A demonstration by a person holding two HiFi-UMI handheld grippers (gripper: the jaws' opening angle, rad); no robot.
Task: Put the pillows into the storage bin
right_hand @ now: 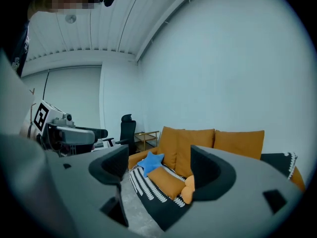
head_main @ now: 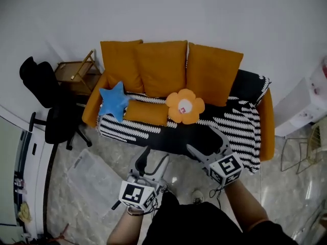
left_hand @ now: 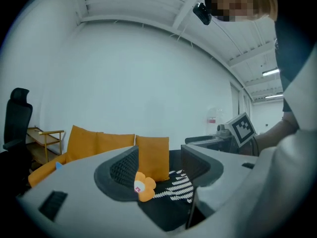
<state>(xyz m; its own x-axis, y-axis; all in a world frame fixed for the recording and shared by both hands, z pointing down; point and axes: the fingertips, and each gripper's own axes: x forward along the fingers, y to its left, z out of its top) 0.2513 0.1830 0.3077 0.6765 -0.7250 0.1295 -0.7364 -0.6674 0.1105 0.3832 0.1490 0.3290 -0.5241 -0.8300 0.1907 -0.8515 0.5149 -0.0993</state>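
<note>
Lying lengthwise along sofa [head_main: 266, 129]: oblong orange pillow [head_main: 146, 113] | left tool [head_main: 153, 161] wide, empty | right tool [head_main: 204, 140] wide, empty

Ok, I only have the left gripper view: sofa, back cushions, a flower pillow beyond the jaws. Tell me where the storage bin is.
Observer: The clear storage bin stands on the floor in front of the sofa's left end in the head view, left of the left hand-held gripper.
Operator: Now list what else lies on the seat.
Observer: A blue star pillow and a small orange pillow lie left of the flower pillow.
Operator: Check the other one for me.
Observer: The right hand-held gripper has its jaws apart, with nothing between them.
</note>
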